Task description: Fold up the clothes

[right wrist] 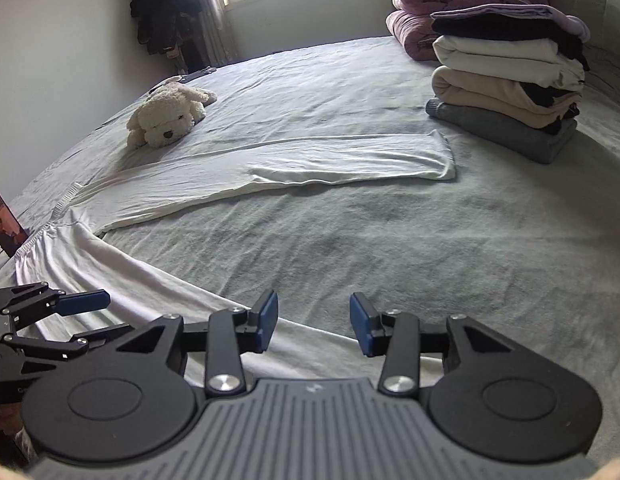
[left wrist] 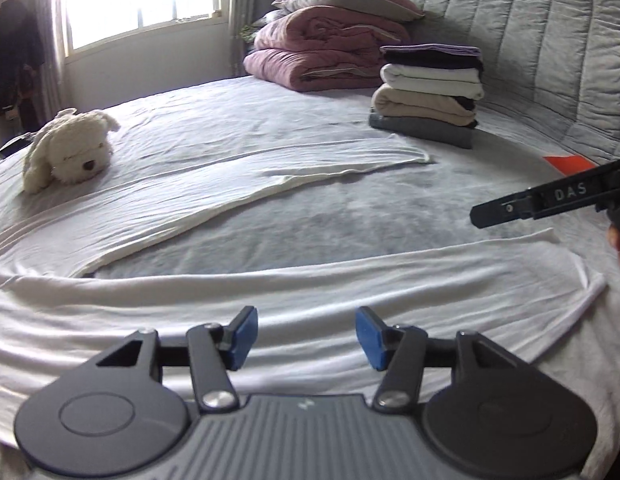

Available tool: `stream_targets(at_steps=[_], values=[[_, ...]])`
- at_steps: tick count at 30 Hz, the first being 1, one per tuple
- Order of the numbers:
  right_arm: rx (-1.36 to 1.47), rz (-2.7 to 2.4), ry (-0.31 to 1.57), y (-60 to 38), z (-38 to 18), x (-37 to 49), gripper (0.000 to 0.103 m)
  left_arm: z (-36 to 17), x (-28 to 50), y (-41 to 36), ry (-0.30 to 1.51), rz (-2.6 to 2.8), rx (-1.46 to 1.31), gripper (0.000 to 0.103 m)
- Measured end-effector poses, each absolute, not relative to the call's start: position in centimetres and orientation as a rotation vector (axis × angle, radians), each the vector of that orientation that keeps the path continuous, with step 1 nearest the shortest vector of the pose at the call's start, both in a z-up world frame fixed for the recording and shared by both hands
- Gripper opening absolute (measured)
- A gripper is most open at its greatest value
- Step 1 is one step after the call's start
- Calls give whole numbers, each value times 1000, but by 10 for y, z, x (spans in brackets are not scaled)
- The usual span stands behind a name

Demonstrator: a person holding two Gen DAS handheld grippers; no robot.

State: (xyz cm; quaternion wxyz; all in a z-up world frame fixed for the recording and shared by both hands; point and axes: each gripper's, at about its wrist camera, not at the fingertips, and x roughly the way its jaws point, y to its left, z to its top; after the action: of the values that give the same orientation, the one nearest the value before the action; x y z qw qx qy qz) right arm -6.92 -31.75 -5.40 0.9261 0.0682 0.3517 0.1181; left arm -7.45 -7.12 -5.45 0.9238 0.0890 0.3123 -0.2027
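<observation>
White trousers [right wrist: 269, 168] lie spread flat on the grey bed sheet [right wrist: 390, 240], legs splayed in a V: far leg [left wrist: 229, 184] runs toward the pile, near leg [left wrist: 310, 292] runs right under my grippers, waistband [right wrist: 49, 216] off to the left edge. No fold in them that I can see, so this garment reads as laid out flat rather than folded. A stack of folded clothes [right wrist: 506, 76] sits further back near the headboard, several pieces, tidy, so my judgement is part of the job is done and at least this pair is left. Left gripper [left wrist: 305, 338] hangs low over the near leg, blue pads wide apart, nothing between them. Right gripper [right wrist: 313, 326] sits just past that leg's edge over the sheet, also wide apart and holding nothing. Both point across the bed, side by side. Plush dog [right wrist: 169, 120] and rolled quilts [left wrist: 326, 48] are well clear of the trousers.
</observation>
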Motion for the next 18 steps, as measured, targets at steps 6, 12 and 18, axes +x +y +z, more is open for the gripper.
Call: stream_targets(at_steps=[6, 12, 18], values=[[117, 305, 726, -278, -52, -57, 48, -56, -62, -25, 662, -317, 172, 57], [85, 378, 730, -236, -50, -49, 50, -57, -51, 27, 685, -196, 175, 58], [82, 469, 744, -192, -54, -46, 51, -55, -38, 91, 703, -53, 179, 59]])
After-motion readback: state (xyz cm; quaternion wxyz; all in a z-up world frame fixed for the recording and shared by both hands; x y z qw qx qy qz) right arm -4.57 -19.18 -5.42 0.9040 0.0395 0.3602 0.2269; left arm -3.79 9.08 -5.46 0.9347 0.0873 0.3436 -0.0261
